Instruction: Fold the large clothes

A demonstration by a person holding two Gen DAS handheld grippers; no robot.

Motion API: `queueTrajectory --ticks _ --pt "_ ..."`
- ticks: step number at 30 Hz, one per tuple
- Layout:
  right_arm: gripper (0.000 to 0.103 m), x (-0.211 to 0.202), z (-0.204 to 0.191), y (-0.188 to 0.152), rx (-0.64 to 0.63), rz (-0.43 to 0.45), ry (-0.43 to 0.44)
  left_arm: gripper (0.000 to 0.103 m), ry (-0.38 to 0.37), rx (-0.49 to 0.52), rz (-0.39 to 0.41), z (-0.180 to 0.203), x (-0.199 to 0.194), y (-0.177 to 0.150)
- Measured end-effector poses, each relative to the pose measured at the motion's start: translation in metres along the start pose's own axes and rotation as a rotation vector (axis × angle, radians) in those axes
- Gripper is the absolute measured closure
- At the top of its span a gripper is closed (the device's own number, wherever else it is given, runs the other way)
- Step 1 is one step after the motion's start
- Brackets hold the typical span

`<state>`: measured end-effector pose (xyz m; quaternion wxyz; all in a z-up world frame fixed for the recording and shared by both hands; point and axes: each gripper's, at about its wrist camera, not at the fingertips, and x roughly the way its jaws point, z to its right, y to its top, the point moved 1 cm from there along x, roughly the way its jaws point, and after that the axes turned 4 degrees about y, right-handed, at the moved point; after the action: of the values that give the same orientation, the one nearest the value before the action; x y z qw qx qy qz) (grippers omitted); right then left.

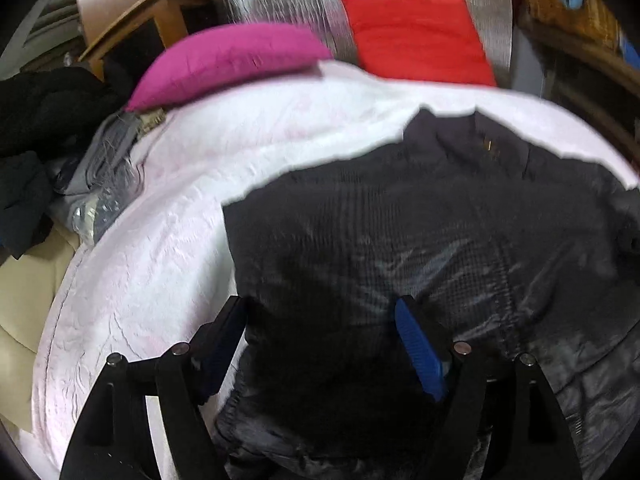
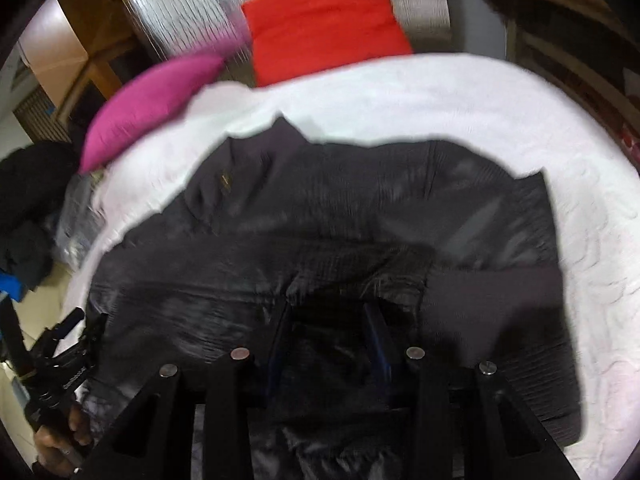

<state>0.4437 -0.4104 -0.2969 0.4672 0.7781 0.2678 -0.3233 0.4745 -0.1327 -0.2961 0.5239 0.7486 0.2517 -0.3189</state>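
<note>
A large black padded jacket [image 1: 420, 232] lies spread on a white bed cover [image 1: 168, 248], collar towards the far pillows. My left gripper [image 1: 320, 320] is open, its blue-padded fingers standing over the jacket's near left hem; fabric lies between them, ungripped. In the right wrist view the jacket [image 2: 320, 216] fills the middle of the white cover [image 2: 500, 120]. My right gripper [image 2: 332, 320] is open over the near hem, with dark fabric bunched between its fingers. The left gripper's handle and the hand holding it show in the right wrist view's lower left.
A magenta pillow [image 1: 228, 60] and a red pillow [image 1: 416, 36] lie at the bed's head against a silvery wall. A pile of dark and grey clothes [image 1: 48, 132] sits at the bed's left. Wooden furniture [image 1: 128, 12] stands behind. The floor [image 1: 24, 280] is left of the bed.
</note>
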Motion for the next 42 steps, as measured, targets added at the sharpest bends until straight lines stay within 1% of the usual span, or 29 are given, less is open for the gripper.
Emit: queueTrajectory --ticks 2,3,5,7,9,11,12,13,14,15,16,18,20,22,25,26,28,30,32,33,35,38,40,42 --pt "0.063 -0.002 -0.006 -0.003 -0.027 0.007 -0.021 0.026 -0.002 0.003 0.001 -0.002 -0.003 0.0" --pt "0.063 -0.007 -0.007 -0.004 -0.032 0.011 -0.016 0.026 -0.009 -0.004 0.003 -0.004 -0.006 0.0" --pt "0.063 -0.022 -0.009 -0.005 -0.028 0.035 0.021 0.026 -0.036 -0.037 0.022 -0.01 -0.016 0.001" --pt "0.063 -0.037 -0.011 -0.009 -0.029 0.05 0.035 0.026 -0.059 -0.063 0.049 -0.015 -0.025 0.002" --pt "0.063 -0.052 -0.011 -0.015 -0.04 0.051 0.053 0.026 -0.071 -0.057 0.084 -0.015 -0.035 0.001" --pt "0.061 -0.066 -0.012 -0.023 -0.051 0.036 0.069 0.026 -0.073 -0.018 0.108 -0.01 -0.043 0.0" --pt "0.058 -0.069 -0.012 -0.028 -0.055 0.027 0.08 0.026 -0.071 0.009 0.11 -0.004 -0.044 -0.002" --pt "0.047 -0.071 -0.012 -0.032 -0.054 0.021 0.085 0.026 -0.071 0.032 0.1 0.0 -0.042 -0.003" --pt "0.043 -0.069 -0.011 -0.035 -0.049 0.012 0.084 0.026 -0.07 0.06 0.079 0.006 -0.038 -0.006" --pt "0.043 -0.064 -0.009 -0.041 -0.045 -0.012 0.075 0.026 -0.066 0.092 0.049 0.012 -0.031 -0.009" --pt "0.043 -0.058 -0.008 -0.045 -0.048 -0.037 0.07 0.026 -0.057 0.107 0.037 0.016 -0.027 -0.011" --pt "0.044 -0.049 -0.008 -0.05 -0.063 -0.069 0.062 0.026 -0.031 0.127 0.04 0.022 -0.025 -0.014" --pt "0.045 -0.055 -0.009 -0.049 -0.067 -0.048 0.049 0.026 -0.029 0.128 0.052 0.021 -0.031 -0.013" --pt "0.045 -0.07 -0.009 -0.045 -0.055 0.004 0.066 0.026 -0.059 0.102 0.08 0.015 -0.041 -0.011" --pt "0.045 -0.088 -0.001 -0.043 -0.041 0.06 0.057 0.026 -0.073 0.091 0.106 0.01 -0.05 -0.01" --pt "0.045 -0.087 0.002 -0.042 -0.031 0.056 0.055 0.026 -0.073 0.097 0.103 0.01 -0.049 -0.011" --pt "0.045 -0.073 0.012 -0.043 0.003 0.013 0.03 0.026 -0.061 0.125 0.076 0.016 -0.044 -0.015" --pt "0.045 -0.059 0.016 -0.046 0.005 -0.026 0.015 0.026 -0.048 0.168 0.044 0.024 -0.035 -0.021" --pt "0.045 -0.061 0.012 -0.047 -0.016 -0.014 0.002 0.026 -0.029 0.189 0.054 0.027 -0.034 -0.023" --pt "0.045 -0.068 0.01 -0.046 -0.014 0.0 0.011 0.026 -0.025 0.193 0.061 0.027 -0.037 -0.023" --pt "0.045 -0.08 0.013 -0.044 0.005 0.03 0.018 0.026 -0.032 0.181 0.071 0.024 -0.042 -0.022" --pt "0.045 -0.099 0.029 -0.04 0.051 0.094 -0.001 0.026 -0.035 0.148 0.095 0.014 -0.049 -0.02" --pt "0.045 -0.102 0.047 -0.035 0.106 0.105 -0.003 0.026 -0.008 0.122 0.119 0.005 -0.052 -0.017" --pt "0.045 -0.094 0.067 -0.033 0.179 0.082 0.007 0.026 0.016 0.087 0.111 -0.005 -0.047 -0.015"
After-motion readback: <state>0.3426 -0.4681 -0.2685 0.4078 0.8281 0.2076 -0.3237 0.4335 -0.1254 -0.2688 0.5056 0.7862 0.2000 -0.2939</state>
